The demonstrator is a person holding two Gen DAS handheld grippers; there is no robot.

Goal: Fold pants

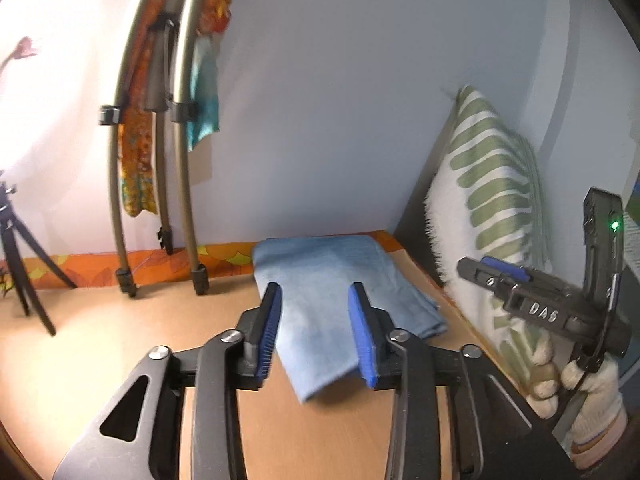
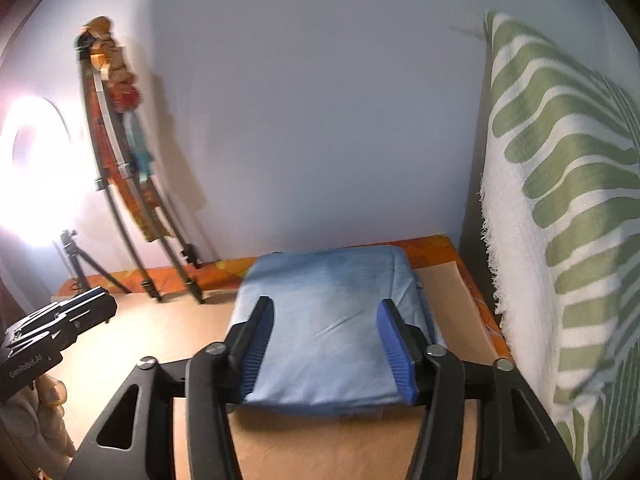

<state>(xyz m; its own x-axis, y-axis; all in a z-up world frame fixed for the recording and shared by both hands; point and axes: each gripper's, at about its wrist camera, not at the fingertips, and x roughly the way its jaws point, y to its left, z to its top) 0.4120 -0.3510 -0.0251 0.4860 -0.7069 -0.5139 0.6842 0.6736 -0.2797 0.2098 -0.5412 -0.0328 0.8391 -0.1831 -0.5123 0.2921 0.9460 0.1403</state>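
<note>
- The pants (image 2: pixel 328 320), light blue and folded into a flat rectangle, lay on the tan table (image 2: pixel 352 448) near its far right corner, close to the wall.
- The left tongs (image 1: pixel 316 292) stood spread above the fabric, blue pads apart, nothing pinched between them.
- The right tongs (image 2: pixel 324 308) were spread wider, also holding nothing, the pants showing through the gap.
- A green-and-white striped pillow (image 2: pixel 560 220) leaned upright along the table's right edge.
- Grey tripod legs (image 1: pixel 188 184) draped with an orange cloth (image 1: pixel 136 168) stood at the far left.
- A gloved hand (image 1: pixel 588 404) gripped the right tool.
</note>
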